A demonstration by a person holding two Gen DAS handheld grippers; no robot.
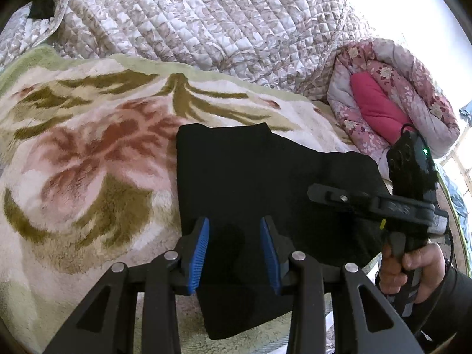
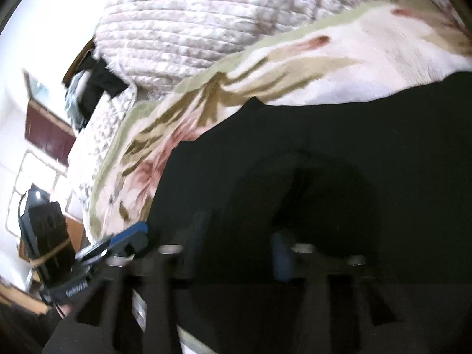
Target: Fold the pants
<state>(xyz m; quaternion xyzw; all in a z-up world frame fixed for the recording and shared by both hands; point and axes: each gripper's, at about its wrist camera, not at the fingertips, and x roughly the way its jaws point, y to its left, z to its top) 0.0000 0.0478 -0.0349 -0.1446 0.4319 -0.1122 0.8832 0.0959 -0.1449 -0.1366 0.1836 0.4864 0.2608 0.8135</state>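
Pants (image 1: 265, 177) lie between left gripper (image 1: 235, 250) fingers (image 1: 199, 253)

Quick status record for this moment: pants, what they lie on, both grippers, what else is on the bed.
pants: black, already folded into a compact stack, lying flat
surface: fleece blanket with a flower pattern, spread on a bed
left gripper: jaws apart, blue pads over the near edge of the pants, nothing clamped
right gripper: reaches in over the right side of the pants, jaws look closed; its own view is too blurred to show a grip
behind: quilted cover; rolled pink floral quilt at far right
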